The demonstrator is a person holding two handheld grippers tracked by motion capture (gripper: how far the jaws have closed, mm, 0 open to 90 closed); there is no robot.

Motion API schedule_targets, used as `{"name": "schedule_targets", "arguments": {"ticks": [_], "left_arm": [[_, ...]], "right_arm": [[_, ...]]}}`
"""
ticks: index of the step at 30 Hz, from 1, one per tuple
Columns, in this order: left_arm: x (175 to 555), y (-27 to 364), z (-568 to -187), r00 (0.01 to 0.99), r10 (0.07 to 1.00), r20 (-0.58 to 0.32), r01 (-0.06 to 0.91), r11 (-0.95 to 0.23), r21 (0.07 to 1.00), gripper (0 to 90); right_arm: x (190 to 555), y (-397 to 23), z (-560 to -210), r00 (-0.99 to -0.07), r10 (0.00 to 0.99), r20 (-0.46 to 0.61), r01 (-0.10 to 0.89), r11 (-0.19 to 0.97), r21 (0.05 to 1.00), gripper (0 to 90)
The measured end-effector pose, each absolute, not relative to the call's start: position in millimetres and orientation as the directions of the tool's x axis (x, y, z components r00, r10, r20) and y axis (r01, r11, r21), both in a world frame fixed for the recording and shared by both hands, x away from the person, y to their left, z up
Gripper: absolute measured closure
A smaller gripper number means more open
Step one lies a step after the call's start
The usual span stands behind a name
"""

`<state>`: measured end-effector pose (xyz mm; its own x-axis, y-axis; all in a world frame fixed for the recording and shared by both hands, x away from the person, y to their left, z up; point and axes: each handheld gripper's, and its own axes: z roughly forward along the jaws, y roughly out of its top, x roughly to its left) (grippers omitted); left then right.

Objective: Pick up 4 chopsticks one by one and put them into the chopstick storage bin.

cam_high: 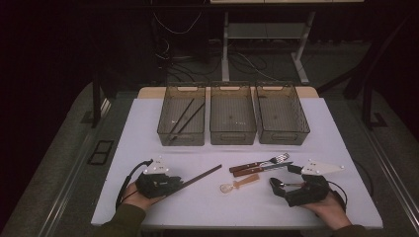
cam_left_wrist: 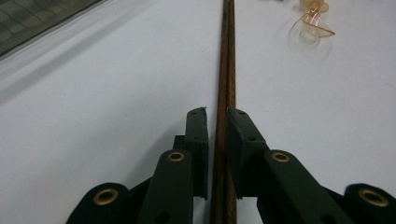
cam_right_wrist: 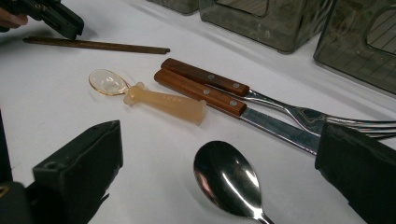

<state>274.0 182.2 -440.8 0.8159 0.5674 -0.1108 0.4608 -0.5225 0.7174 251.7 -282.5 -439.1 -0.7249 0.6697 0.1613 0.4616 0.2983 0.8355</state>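
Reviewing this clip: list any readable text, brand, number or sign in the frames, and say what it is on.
Raised lettering on the handle of the small translucent spoon: too blurred to read for certain in the right gripper view.
No other words, numbers or signs are legible on the bins, the wooden-handled fork and knife, the metal spoon, the chopsticks or either gripper.

Brown chopsticks [cam_left_wrist: 226, 70], white table [cam_high: 148, 133], translucent peach spoon [cam_right_wrist: 159, 98].

The left gripper [cam_high: 170, 184] sits low in the person's left hand [cam_high: 136, 197], jaws nearly closed (a narrow gap remains). The right gripper [cam_high: 284, 183], in the right hand [cam_high: 328, 207], is spread wide.
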Motion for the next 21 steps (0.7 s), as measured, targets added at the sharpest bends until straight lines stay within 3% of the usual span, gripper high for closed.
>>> {"name": "schedule_targets", "arguments": {"ticks": [21], "left_arm": [[276.5,181.1,-444.4,0.824,0.562,-0.067,0.447,-0.574,0.686,79.1]], "right_arm": [[252.1,-283.3,-439.4,-0.723,0.67,0.169,0.466,0.293,0.835,1.1]]}}
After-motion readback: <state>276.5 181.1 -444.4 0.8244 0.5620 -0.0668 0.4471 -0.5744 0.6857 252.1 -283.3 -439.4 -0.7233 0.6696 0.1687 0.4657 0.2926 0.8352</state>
